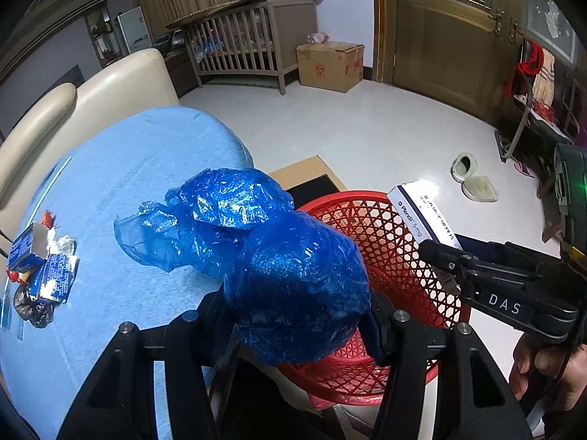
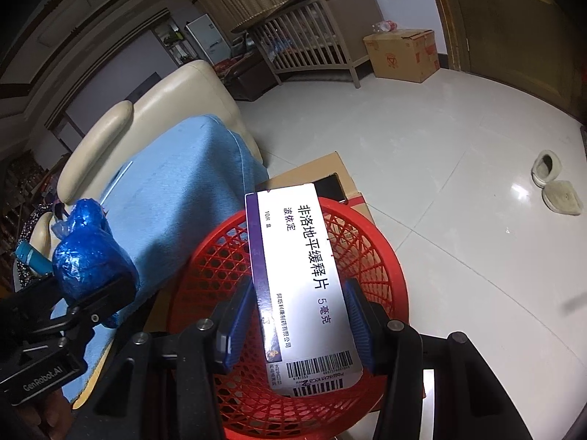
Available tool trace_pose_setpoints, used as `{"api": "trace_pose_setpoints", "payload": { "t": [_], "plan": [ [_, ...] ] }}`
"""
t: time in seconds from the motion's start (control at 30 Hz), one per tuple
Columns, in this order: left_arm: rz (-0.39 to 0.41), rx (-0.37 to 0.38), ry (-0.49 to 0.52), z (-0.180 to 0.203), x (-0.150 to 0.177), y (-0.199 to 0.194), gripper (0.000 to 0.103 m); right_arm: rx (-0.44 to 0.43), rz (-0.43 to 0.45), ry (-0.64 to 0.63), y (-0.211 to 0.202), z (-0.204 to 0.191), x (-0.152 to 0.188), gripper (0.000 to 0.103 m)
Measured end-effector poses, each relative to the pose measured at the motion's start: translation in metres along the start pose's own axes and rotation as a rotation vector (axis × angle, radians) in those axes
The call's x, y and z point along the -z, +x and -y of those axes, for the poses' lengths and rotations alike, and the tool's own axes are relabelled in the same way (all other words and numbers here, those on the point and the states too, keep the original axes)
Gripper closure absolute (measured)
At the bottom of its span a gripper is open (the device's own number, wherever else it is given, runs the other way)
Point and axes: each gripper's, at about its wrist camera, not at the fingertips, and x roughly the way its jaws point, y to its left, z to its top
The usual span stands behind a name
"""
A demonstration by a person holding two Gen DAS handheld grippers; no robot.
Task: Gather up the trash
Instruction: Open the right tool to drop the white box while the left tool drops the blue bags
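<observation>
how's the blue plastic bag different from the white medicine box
The crumpled blue plastic bag is soft, shapeless and glossy; the white cardboard medicine box is rigid, flat-sided and printed. The left gripper holds the bag, the right gripper the box. Both hang over the red plastic mesh basket.

Black grippers with silver screws, blue-padded fingers (image 2: 361, 324), white "DAS" and "GenRobot.AI" lettering, bare-skinned hand (image 1: 543, 366).

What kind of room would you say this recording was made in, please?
Most likely a lived-in home, perhaps a living room: a wooden baby crib by the wall, a cream sofa, and slippers on the tiled floor.
</observation>
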Motion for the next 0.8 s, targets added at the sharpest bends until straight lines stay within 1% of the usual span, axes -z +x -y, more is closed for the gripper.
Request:
{"api": "trace_pose_setpoints", "payload": {
  "t": [0.03,0.13,0.23,0.27,0.3,0.37,0.43,0.5,0.67,0.8],
  "plan": [
    [-0.003,0.002,0.001,0.000,0.000,0.001,0.043,0.001,-0.006,-0.002,0.001,-0.001,-0.001,0.049],
    [-0.012,0.005,0.011,0.003,-0.001,0.005,0.043,0.007,-0.014,0.005,0.003,0.000,-0.001,0.048],
    [-0.022,0.009,0.017,0.004,-0.001,0.008,0.043,0.011,-0.019,0.018,0.004,0.003,-0.002,0.045],
    [-0.028,0.012,0.022,0.004,-0.001,0.008,0.043,0.016,-0.016,0.021,0.003,0.004,-0.002,0.041],
    [-0.035,0.006,0.028,0.005,-0.001,0.010,0.040,0.022,-0.007,0.025,0.001,0.005,-0.003,0.040],
    [-0.039,0.012,0.031,0.006,-0.001,0.012,0.038,0.027,0.004,0.030,-0.003,0.006,-0.004,0.040],
    [-0.053,0.014,0.035,0.009,-0.002,0.015,0.030,0.034,0.022,0.036,-0.009,0.006,-0.006,0.039],
    [-0.058,0.006,0.038,0.010,-0.002,0.015,0.029,0.042,0.039,0.039,-0.014,0.007,-0.009,0.039],
    [-0.045,0.012,-0.007,-0.003,-0.001,0.007,0.029,0.052,0.066,0.050,-0.023,0.006,-0.015,0.040],
    [-0.021,0.007,-0.048,-0.019,0.001,-0.003,0.028,0.053,0.072,0.033,-0.025,-0.004,-0.017,0.040]
  ]
}}
